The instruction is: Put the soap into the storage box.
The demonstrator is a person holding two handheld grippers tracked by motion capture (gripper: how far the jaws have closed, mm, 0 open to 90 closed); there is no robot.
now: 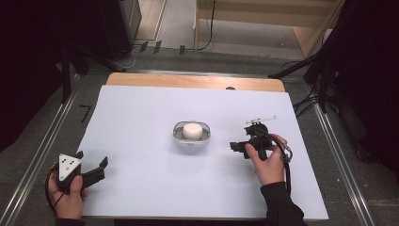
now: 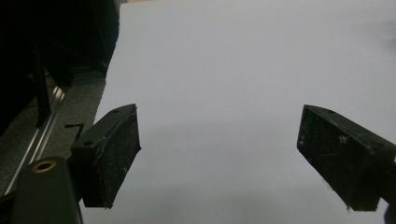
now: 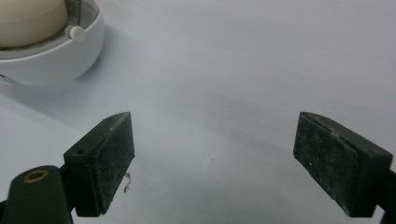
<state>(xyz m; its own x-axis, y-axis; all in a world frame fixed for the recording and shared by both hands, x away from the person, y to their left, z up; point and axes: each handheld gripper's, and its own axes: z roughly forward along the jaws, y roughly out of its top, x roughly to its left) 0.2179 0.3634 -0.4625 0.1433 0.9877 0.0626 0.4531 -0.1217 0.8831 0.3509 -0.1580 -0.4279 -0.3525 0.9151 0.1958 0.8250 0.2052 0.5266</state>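
White bowl [image 1: 191,137] with a cream round lump [image 1: 192,130] inside sits mid-bench, just left of the right gripper [image 1: 234,146], jaws wide, empty. Left gripper [image 1: 91,162] well apart, jaws wide, bare bench [image 1: 141,108] between.

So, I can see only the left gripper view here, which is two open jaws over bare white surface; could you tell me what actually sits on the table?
Observer: A white bowl stands near the middle of the table, with a pale rounded object inside it.
Operator: Thank you. Where is the right gripper relative to it?
Observer: The right gripper is beside the bowl, on its right in the high view, jaws pointing toward it and apart from it.
Operator: Is it holding anything?
Observer: No. In the right gripper view its jaws stand open with bare surface between them, and the bowl sits ahead at the upper left.
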